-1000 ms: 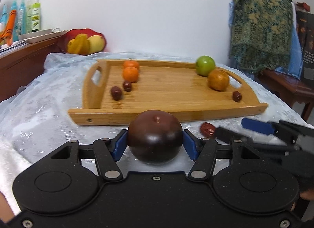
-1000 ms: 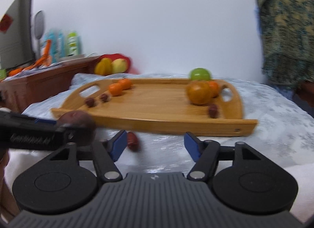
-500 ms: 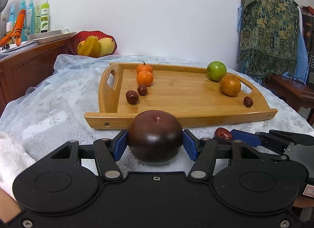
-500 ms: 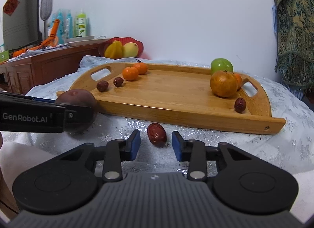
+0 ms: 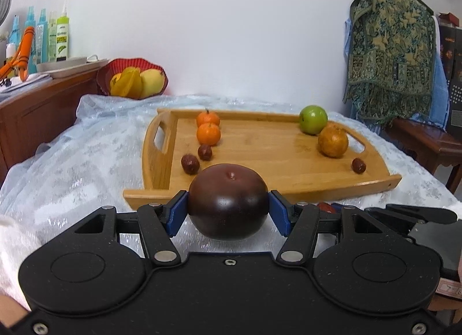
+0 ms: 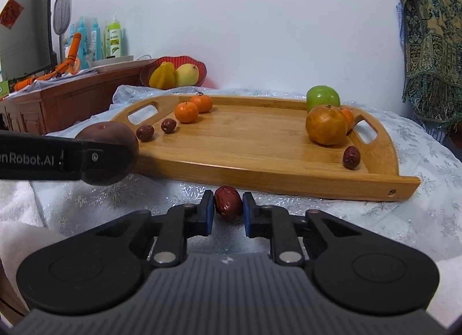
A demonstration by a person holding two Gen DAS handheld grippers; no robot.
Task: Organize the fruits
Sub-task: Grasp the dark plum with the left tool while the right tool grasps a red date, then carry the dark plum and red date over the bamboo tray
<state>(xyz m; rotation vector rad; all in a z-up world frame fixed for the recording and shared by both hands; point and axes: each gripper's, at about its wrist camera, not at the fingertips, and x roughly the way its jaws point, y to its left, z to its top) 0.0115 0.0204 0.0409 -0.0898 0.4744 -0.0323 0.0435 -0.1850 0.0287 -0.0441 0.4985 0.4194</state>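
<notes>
Table (image 6: 427,219) under a silvery cloth carries the wooden tray (image 6: 260,167), set w/ its long edge toward both grippers, prob. so fruit can go straight in over the low front lip. Fruit on it looks sorted by kind: two tangerines (image 5: 208,133) at far left, green apple (image 5: 313,119) and a big orange fruit (image 5: 333,142) at right w/ another small orange one just behind it in the right view, two dates (image 5: 190,164) near the left handle, one date (image 6: 351,157) by the right handle. Left gripper (image 5: 228,212) is clamped on a dark plum (image 5: 228,202), pads pressing its sides at the widest part, fruit upright w/ stem up, held just short of the tray's front edge, likely waiting to be placed. Right gripper (image 6: 228,208) has just been closing, and its jaws now pinch a loose date (image 6: 228,200) on the cloth in front of the tray; pads touch both sides, low grip since the date is small and rolls easily. Whether it's lifted off the cloth I can't tell. Judged: both pieces are gripped, neither is in the tray yet; the date prob. belongs w/ the other dates, and the plum needs a free spot.
</notes>
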